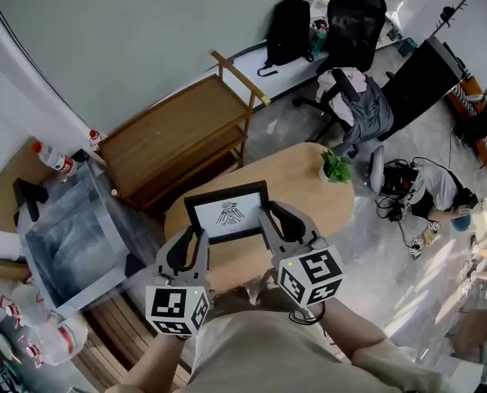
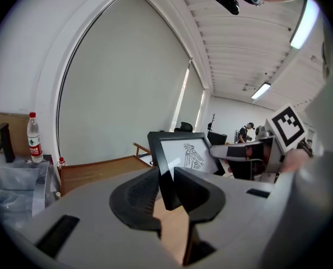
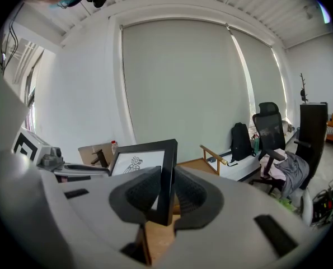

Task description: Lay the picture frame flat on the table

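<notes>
A black picture frame (image 1: 227, 211) with a white print of a bird-like figure is held upright above the oval wooden table (image 1: 308, 191). My left gripper (image 1: 199, 237) is shut on the frame's left edge (image 2: 165, 178), its jaws pinching the black border. My right gripper (image 1: 265, 219) is shut on the frame's right edge (image 3: 167, 178) the same way. In the left gripper view the print (image 2: 190, 156) faces the camera, and the right gripper's marker cube (image 2: 286, 129) shows behind it.
A small potted plant (image 1: 335, 168) stands on the table's far right end. Behind the table is a wooden shelf rack (image 1: 182, 133). A clear storage bin (image 1: 71, 236) and water bottles (image 1: 53, 158) are at left. An office chair with clothes (image 1: 359, 97) stands at right.
</notes>
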Demonstrator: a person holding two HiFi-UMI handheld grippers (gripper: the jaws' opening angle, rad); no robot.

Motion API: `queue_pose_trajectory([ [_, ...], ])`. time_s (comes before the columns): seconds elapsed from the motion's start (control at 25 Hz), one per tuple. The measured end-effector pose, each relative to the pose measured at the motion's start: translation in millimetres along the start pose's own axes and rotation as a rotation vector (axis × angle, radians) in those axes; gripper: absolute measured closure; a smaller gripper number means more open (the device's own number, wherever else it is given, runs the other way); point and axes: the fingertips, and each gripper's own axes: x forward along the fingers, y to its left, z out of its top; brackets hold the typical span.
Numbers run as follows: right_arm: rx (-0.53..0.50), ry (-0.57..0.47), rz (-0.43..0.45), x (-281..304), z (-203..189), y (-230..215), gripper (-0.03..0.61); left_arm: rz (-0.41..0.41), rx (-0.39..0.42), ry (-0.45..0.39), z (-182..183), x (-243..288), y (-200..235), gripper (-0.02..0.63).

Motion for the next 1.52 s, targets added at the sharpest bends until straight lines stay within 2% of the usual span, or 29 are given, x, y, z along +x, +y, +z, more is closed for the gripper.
queue_pose_trajectory([
  [0.36, 0.014, 0.040, 0.068, 35.4, -10.2, -14.7, 0.523, 0.075, -0.035, 0.030, -8.5, 24.8, 15.1, 0.531],
  [0.52, 0.015, 0.059, 0.093, 58.1, -19.0, -29.7, 0.523, 0.112, -0.085, 0.054, -19.8, 48.1, 23.1, 0.532],
  [0.76, 0.039, 0.109, 0.122, 109.2, -37.9, -53.8, 0.525, 0.168, -0.110, 0.076, -36.5, 89.7, 44.4, 0.532],
  [1.12, 0.088, 0.207, 0.171, 189.3, -90.5, -82.3, 0.523, 0.232, -0.195, 0.126, -84.4, 153.4, 88.8, 0.534],
  [1.52, 0.083, 0.315, 0.170, 277.7, -180.7, -119.8, 0.525, 0.268, -0.236, 0.217, -169.5, 231.9, 134.6, 0.535],
])
